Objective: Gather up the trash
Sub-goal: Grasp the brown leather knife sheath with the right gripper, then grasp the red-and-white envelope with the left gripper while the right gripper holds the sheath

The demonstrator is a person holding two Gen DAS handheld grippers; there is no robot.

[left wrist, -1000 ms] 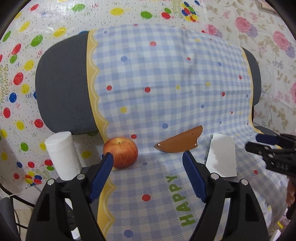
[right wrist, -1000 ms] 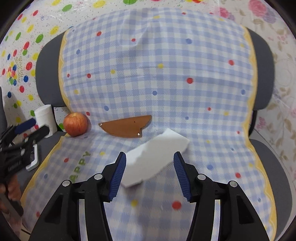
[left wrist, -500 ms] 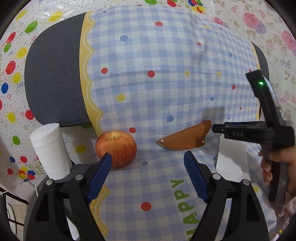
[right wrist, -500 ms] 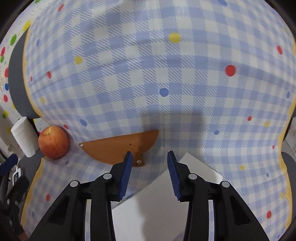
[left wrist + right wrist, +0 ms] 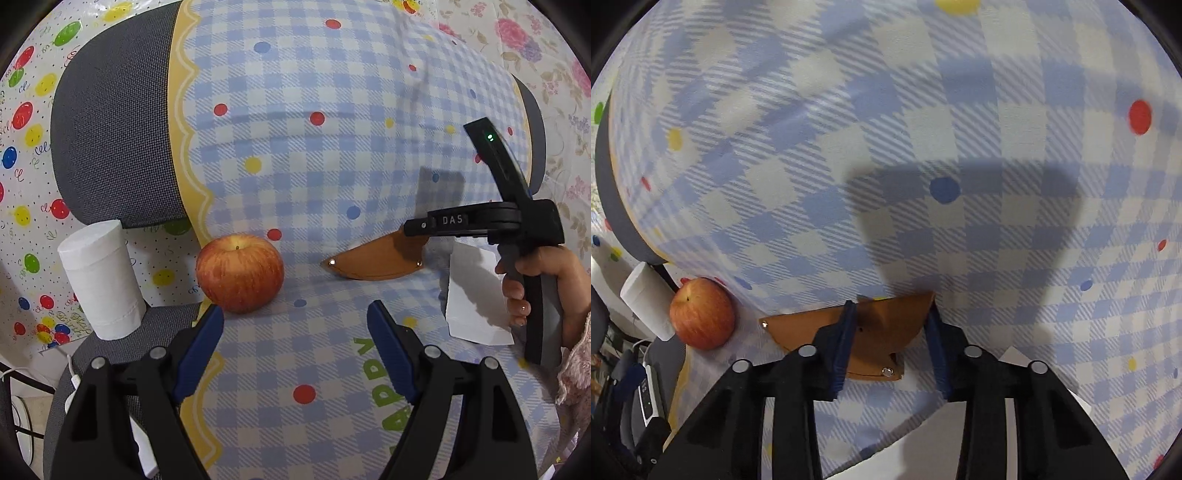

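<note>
On the checked cloth (image 5: 332,166) over the chair seat lie a red apple (image 5: 240,273), a brown leather sheath (image 5: 373,262) and a torn white paper (image 5: 476,299). My left gripper (image 5: 295,321) is open just in front of the apple, with nothing between its fingers. My right gripper (image 5: 890,314) has come down on the sheath (image 5: 882,325), and its jaws are closing with the sheath's wide end between them. One finger lies across the leather and the other is at its right edge. A hand holds that gripper (image 5: 417,225) in the left wrist view. The paper (image 5: 923,450) lies under it.
A white paper roll (image 5: 99,280) stands left of the apple at the seat's edge. The grey chair back (image 5: 110,129) rises behind, half draped by the cloth. Dotted and flowered sheets cover the wall. A white cable (image 5: 70,373) hangs at the lower left.
My right gripper moved forward from over the white paper to the brown sheath, and its jaws narrowed. My left gripper sank a little towards the apple.
</note>
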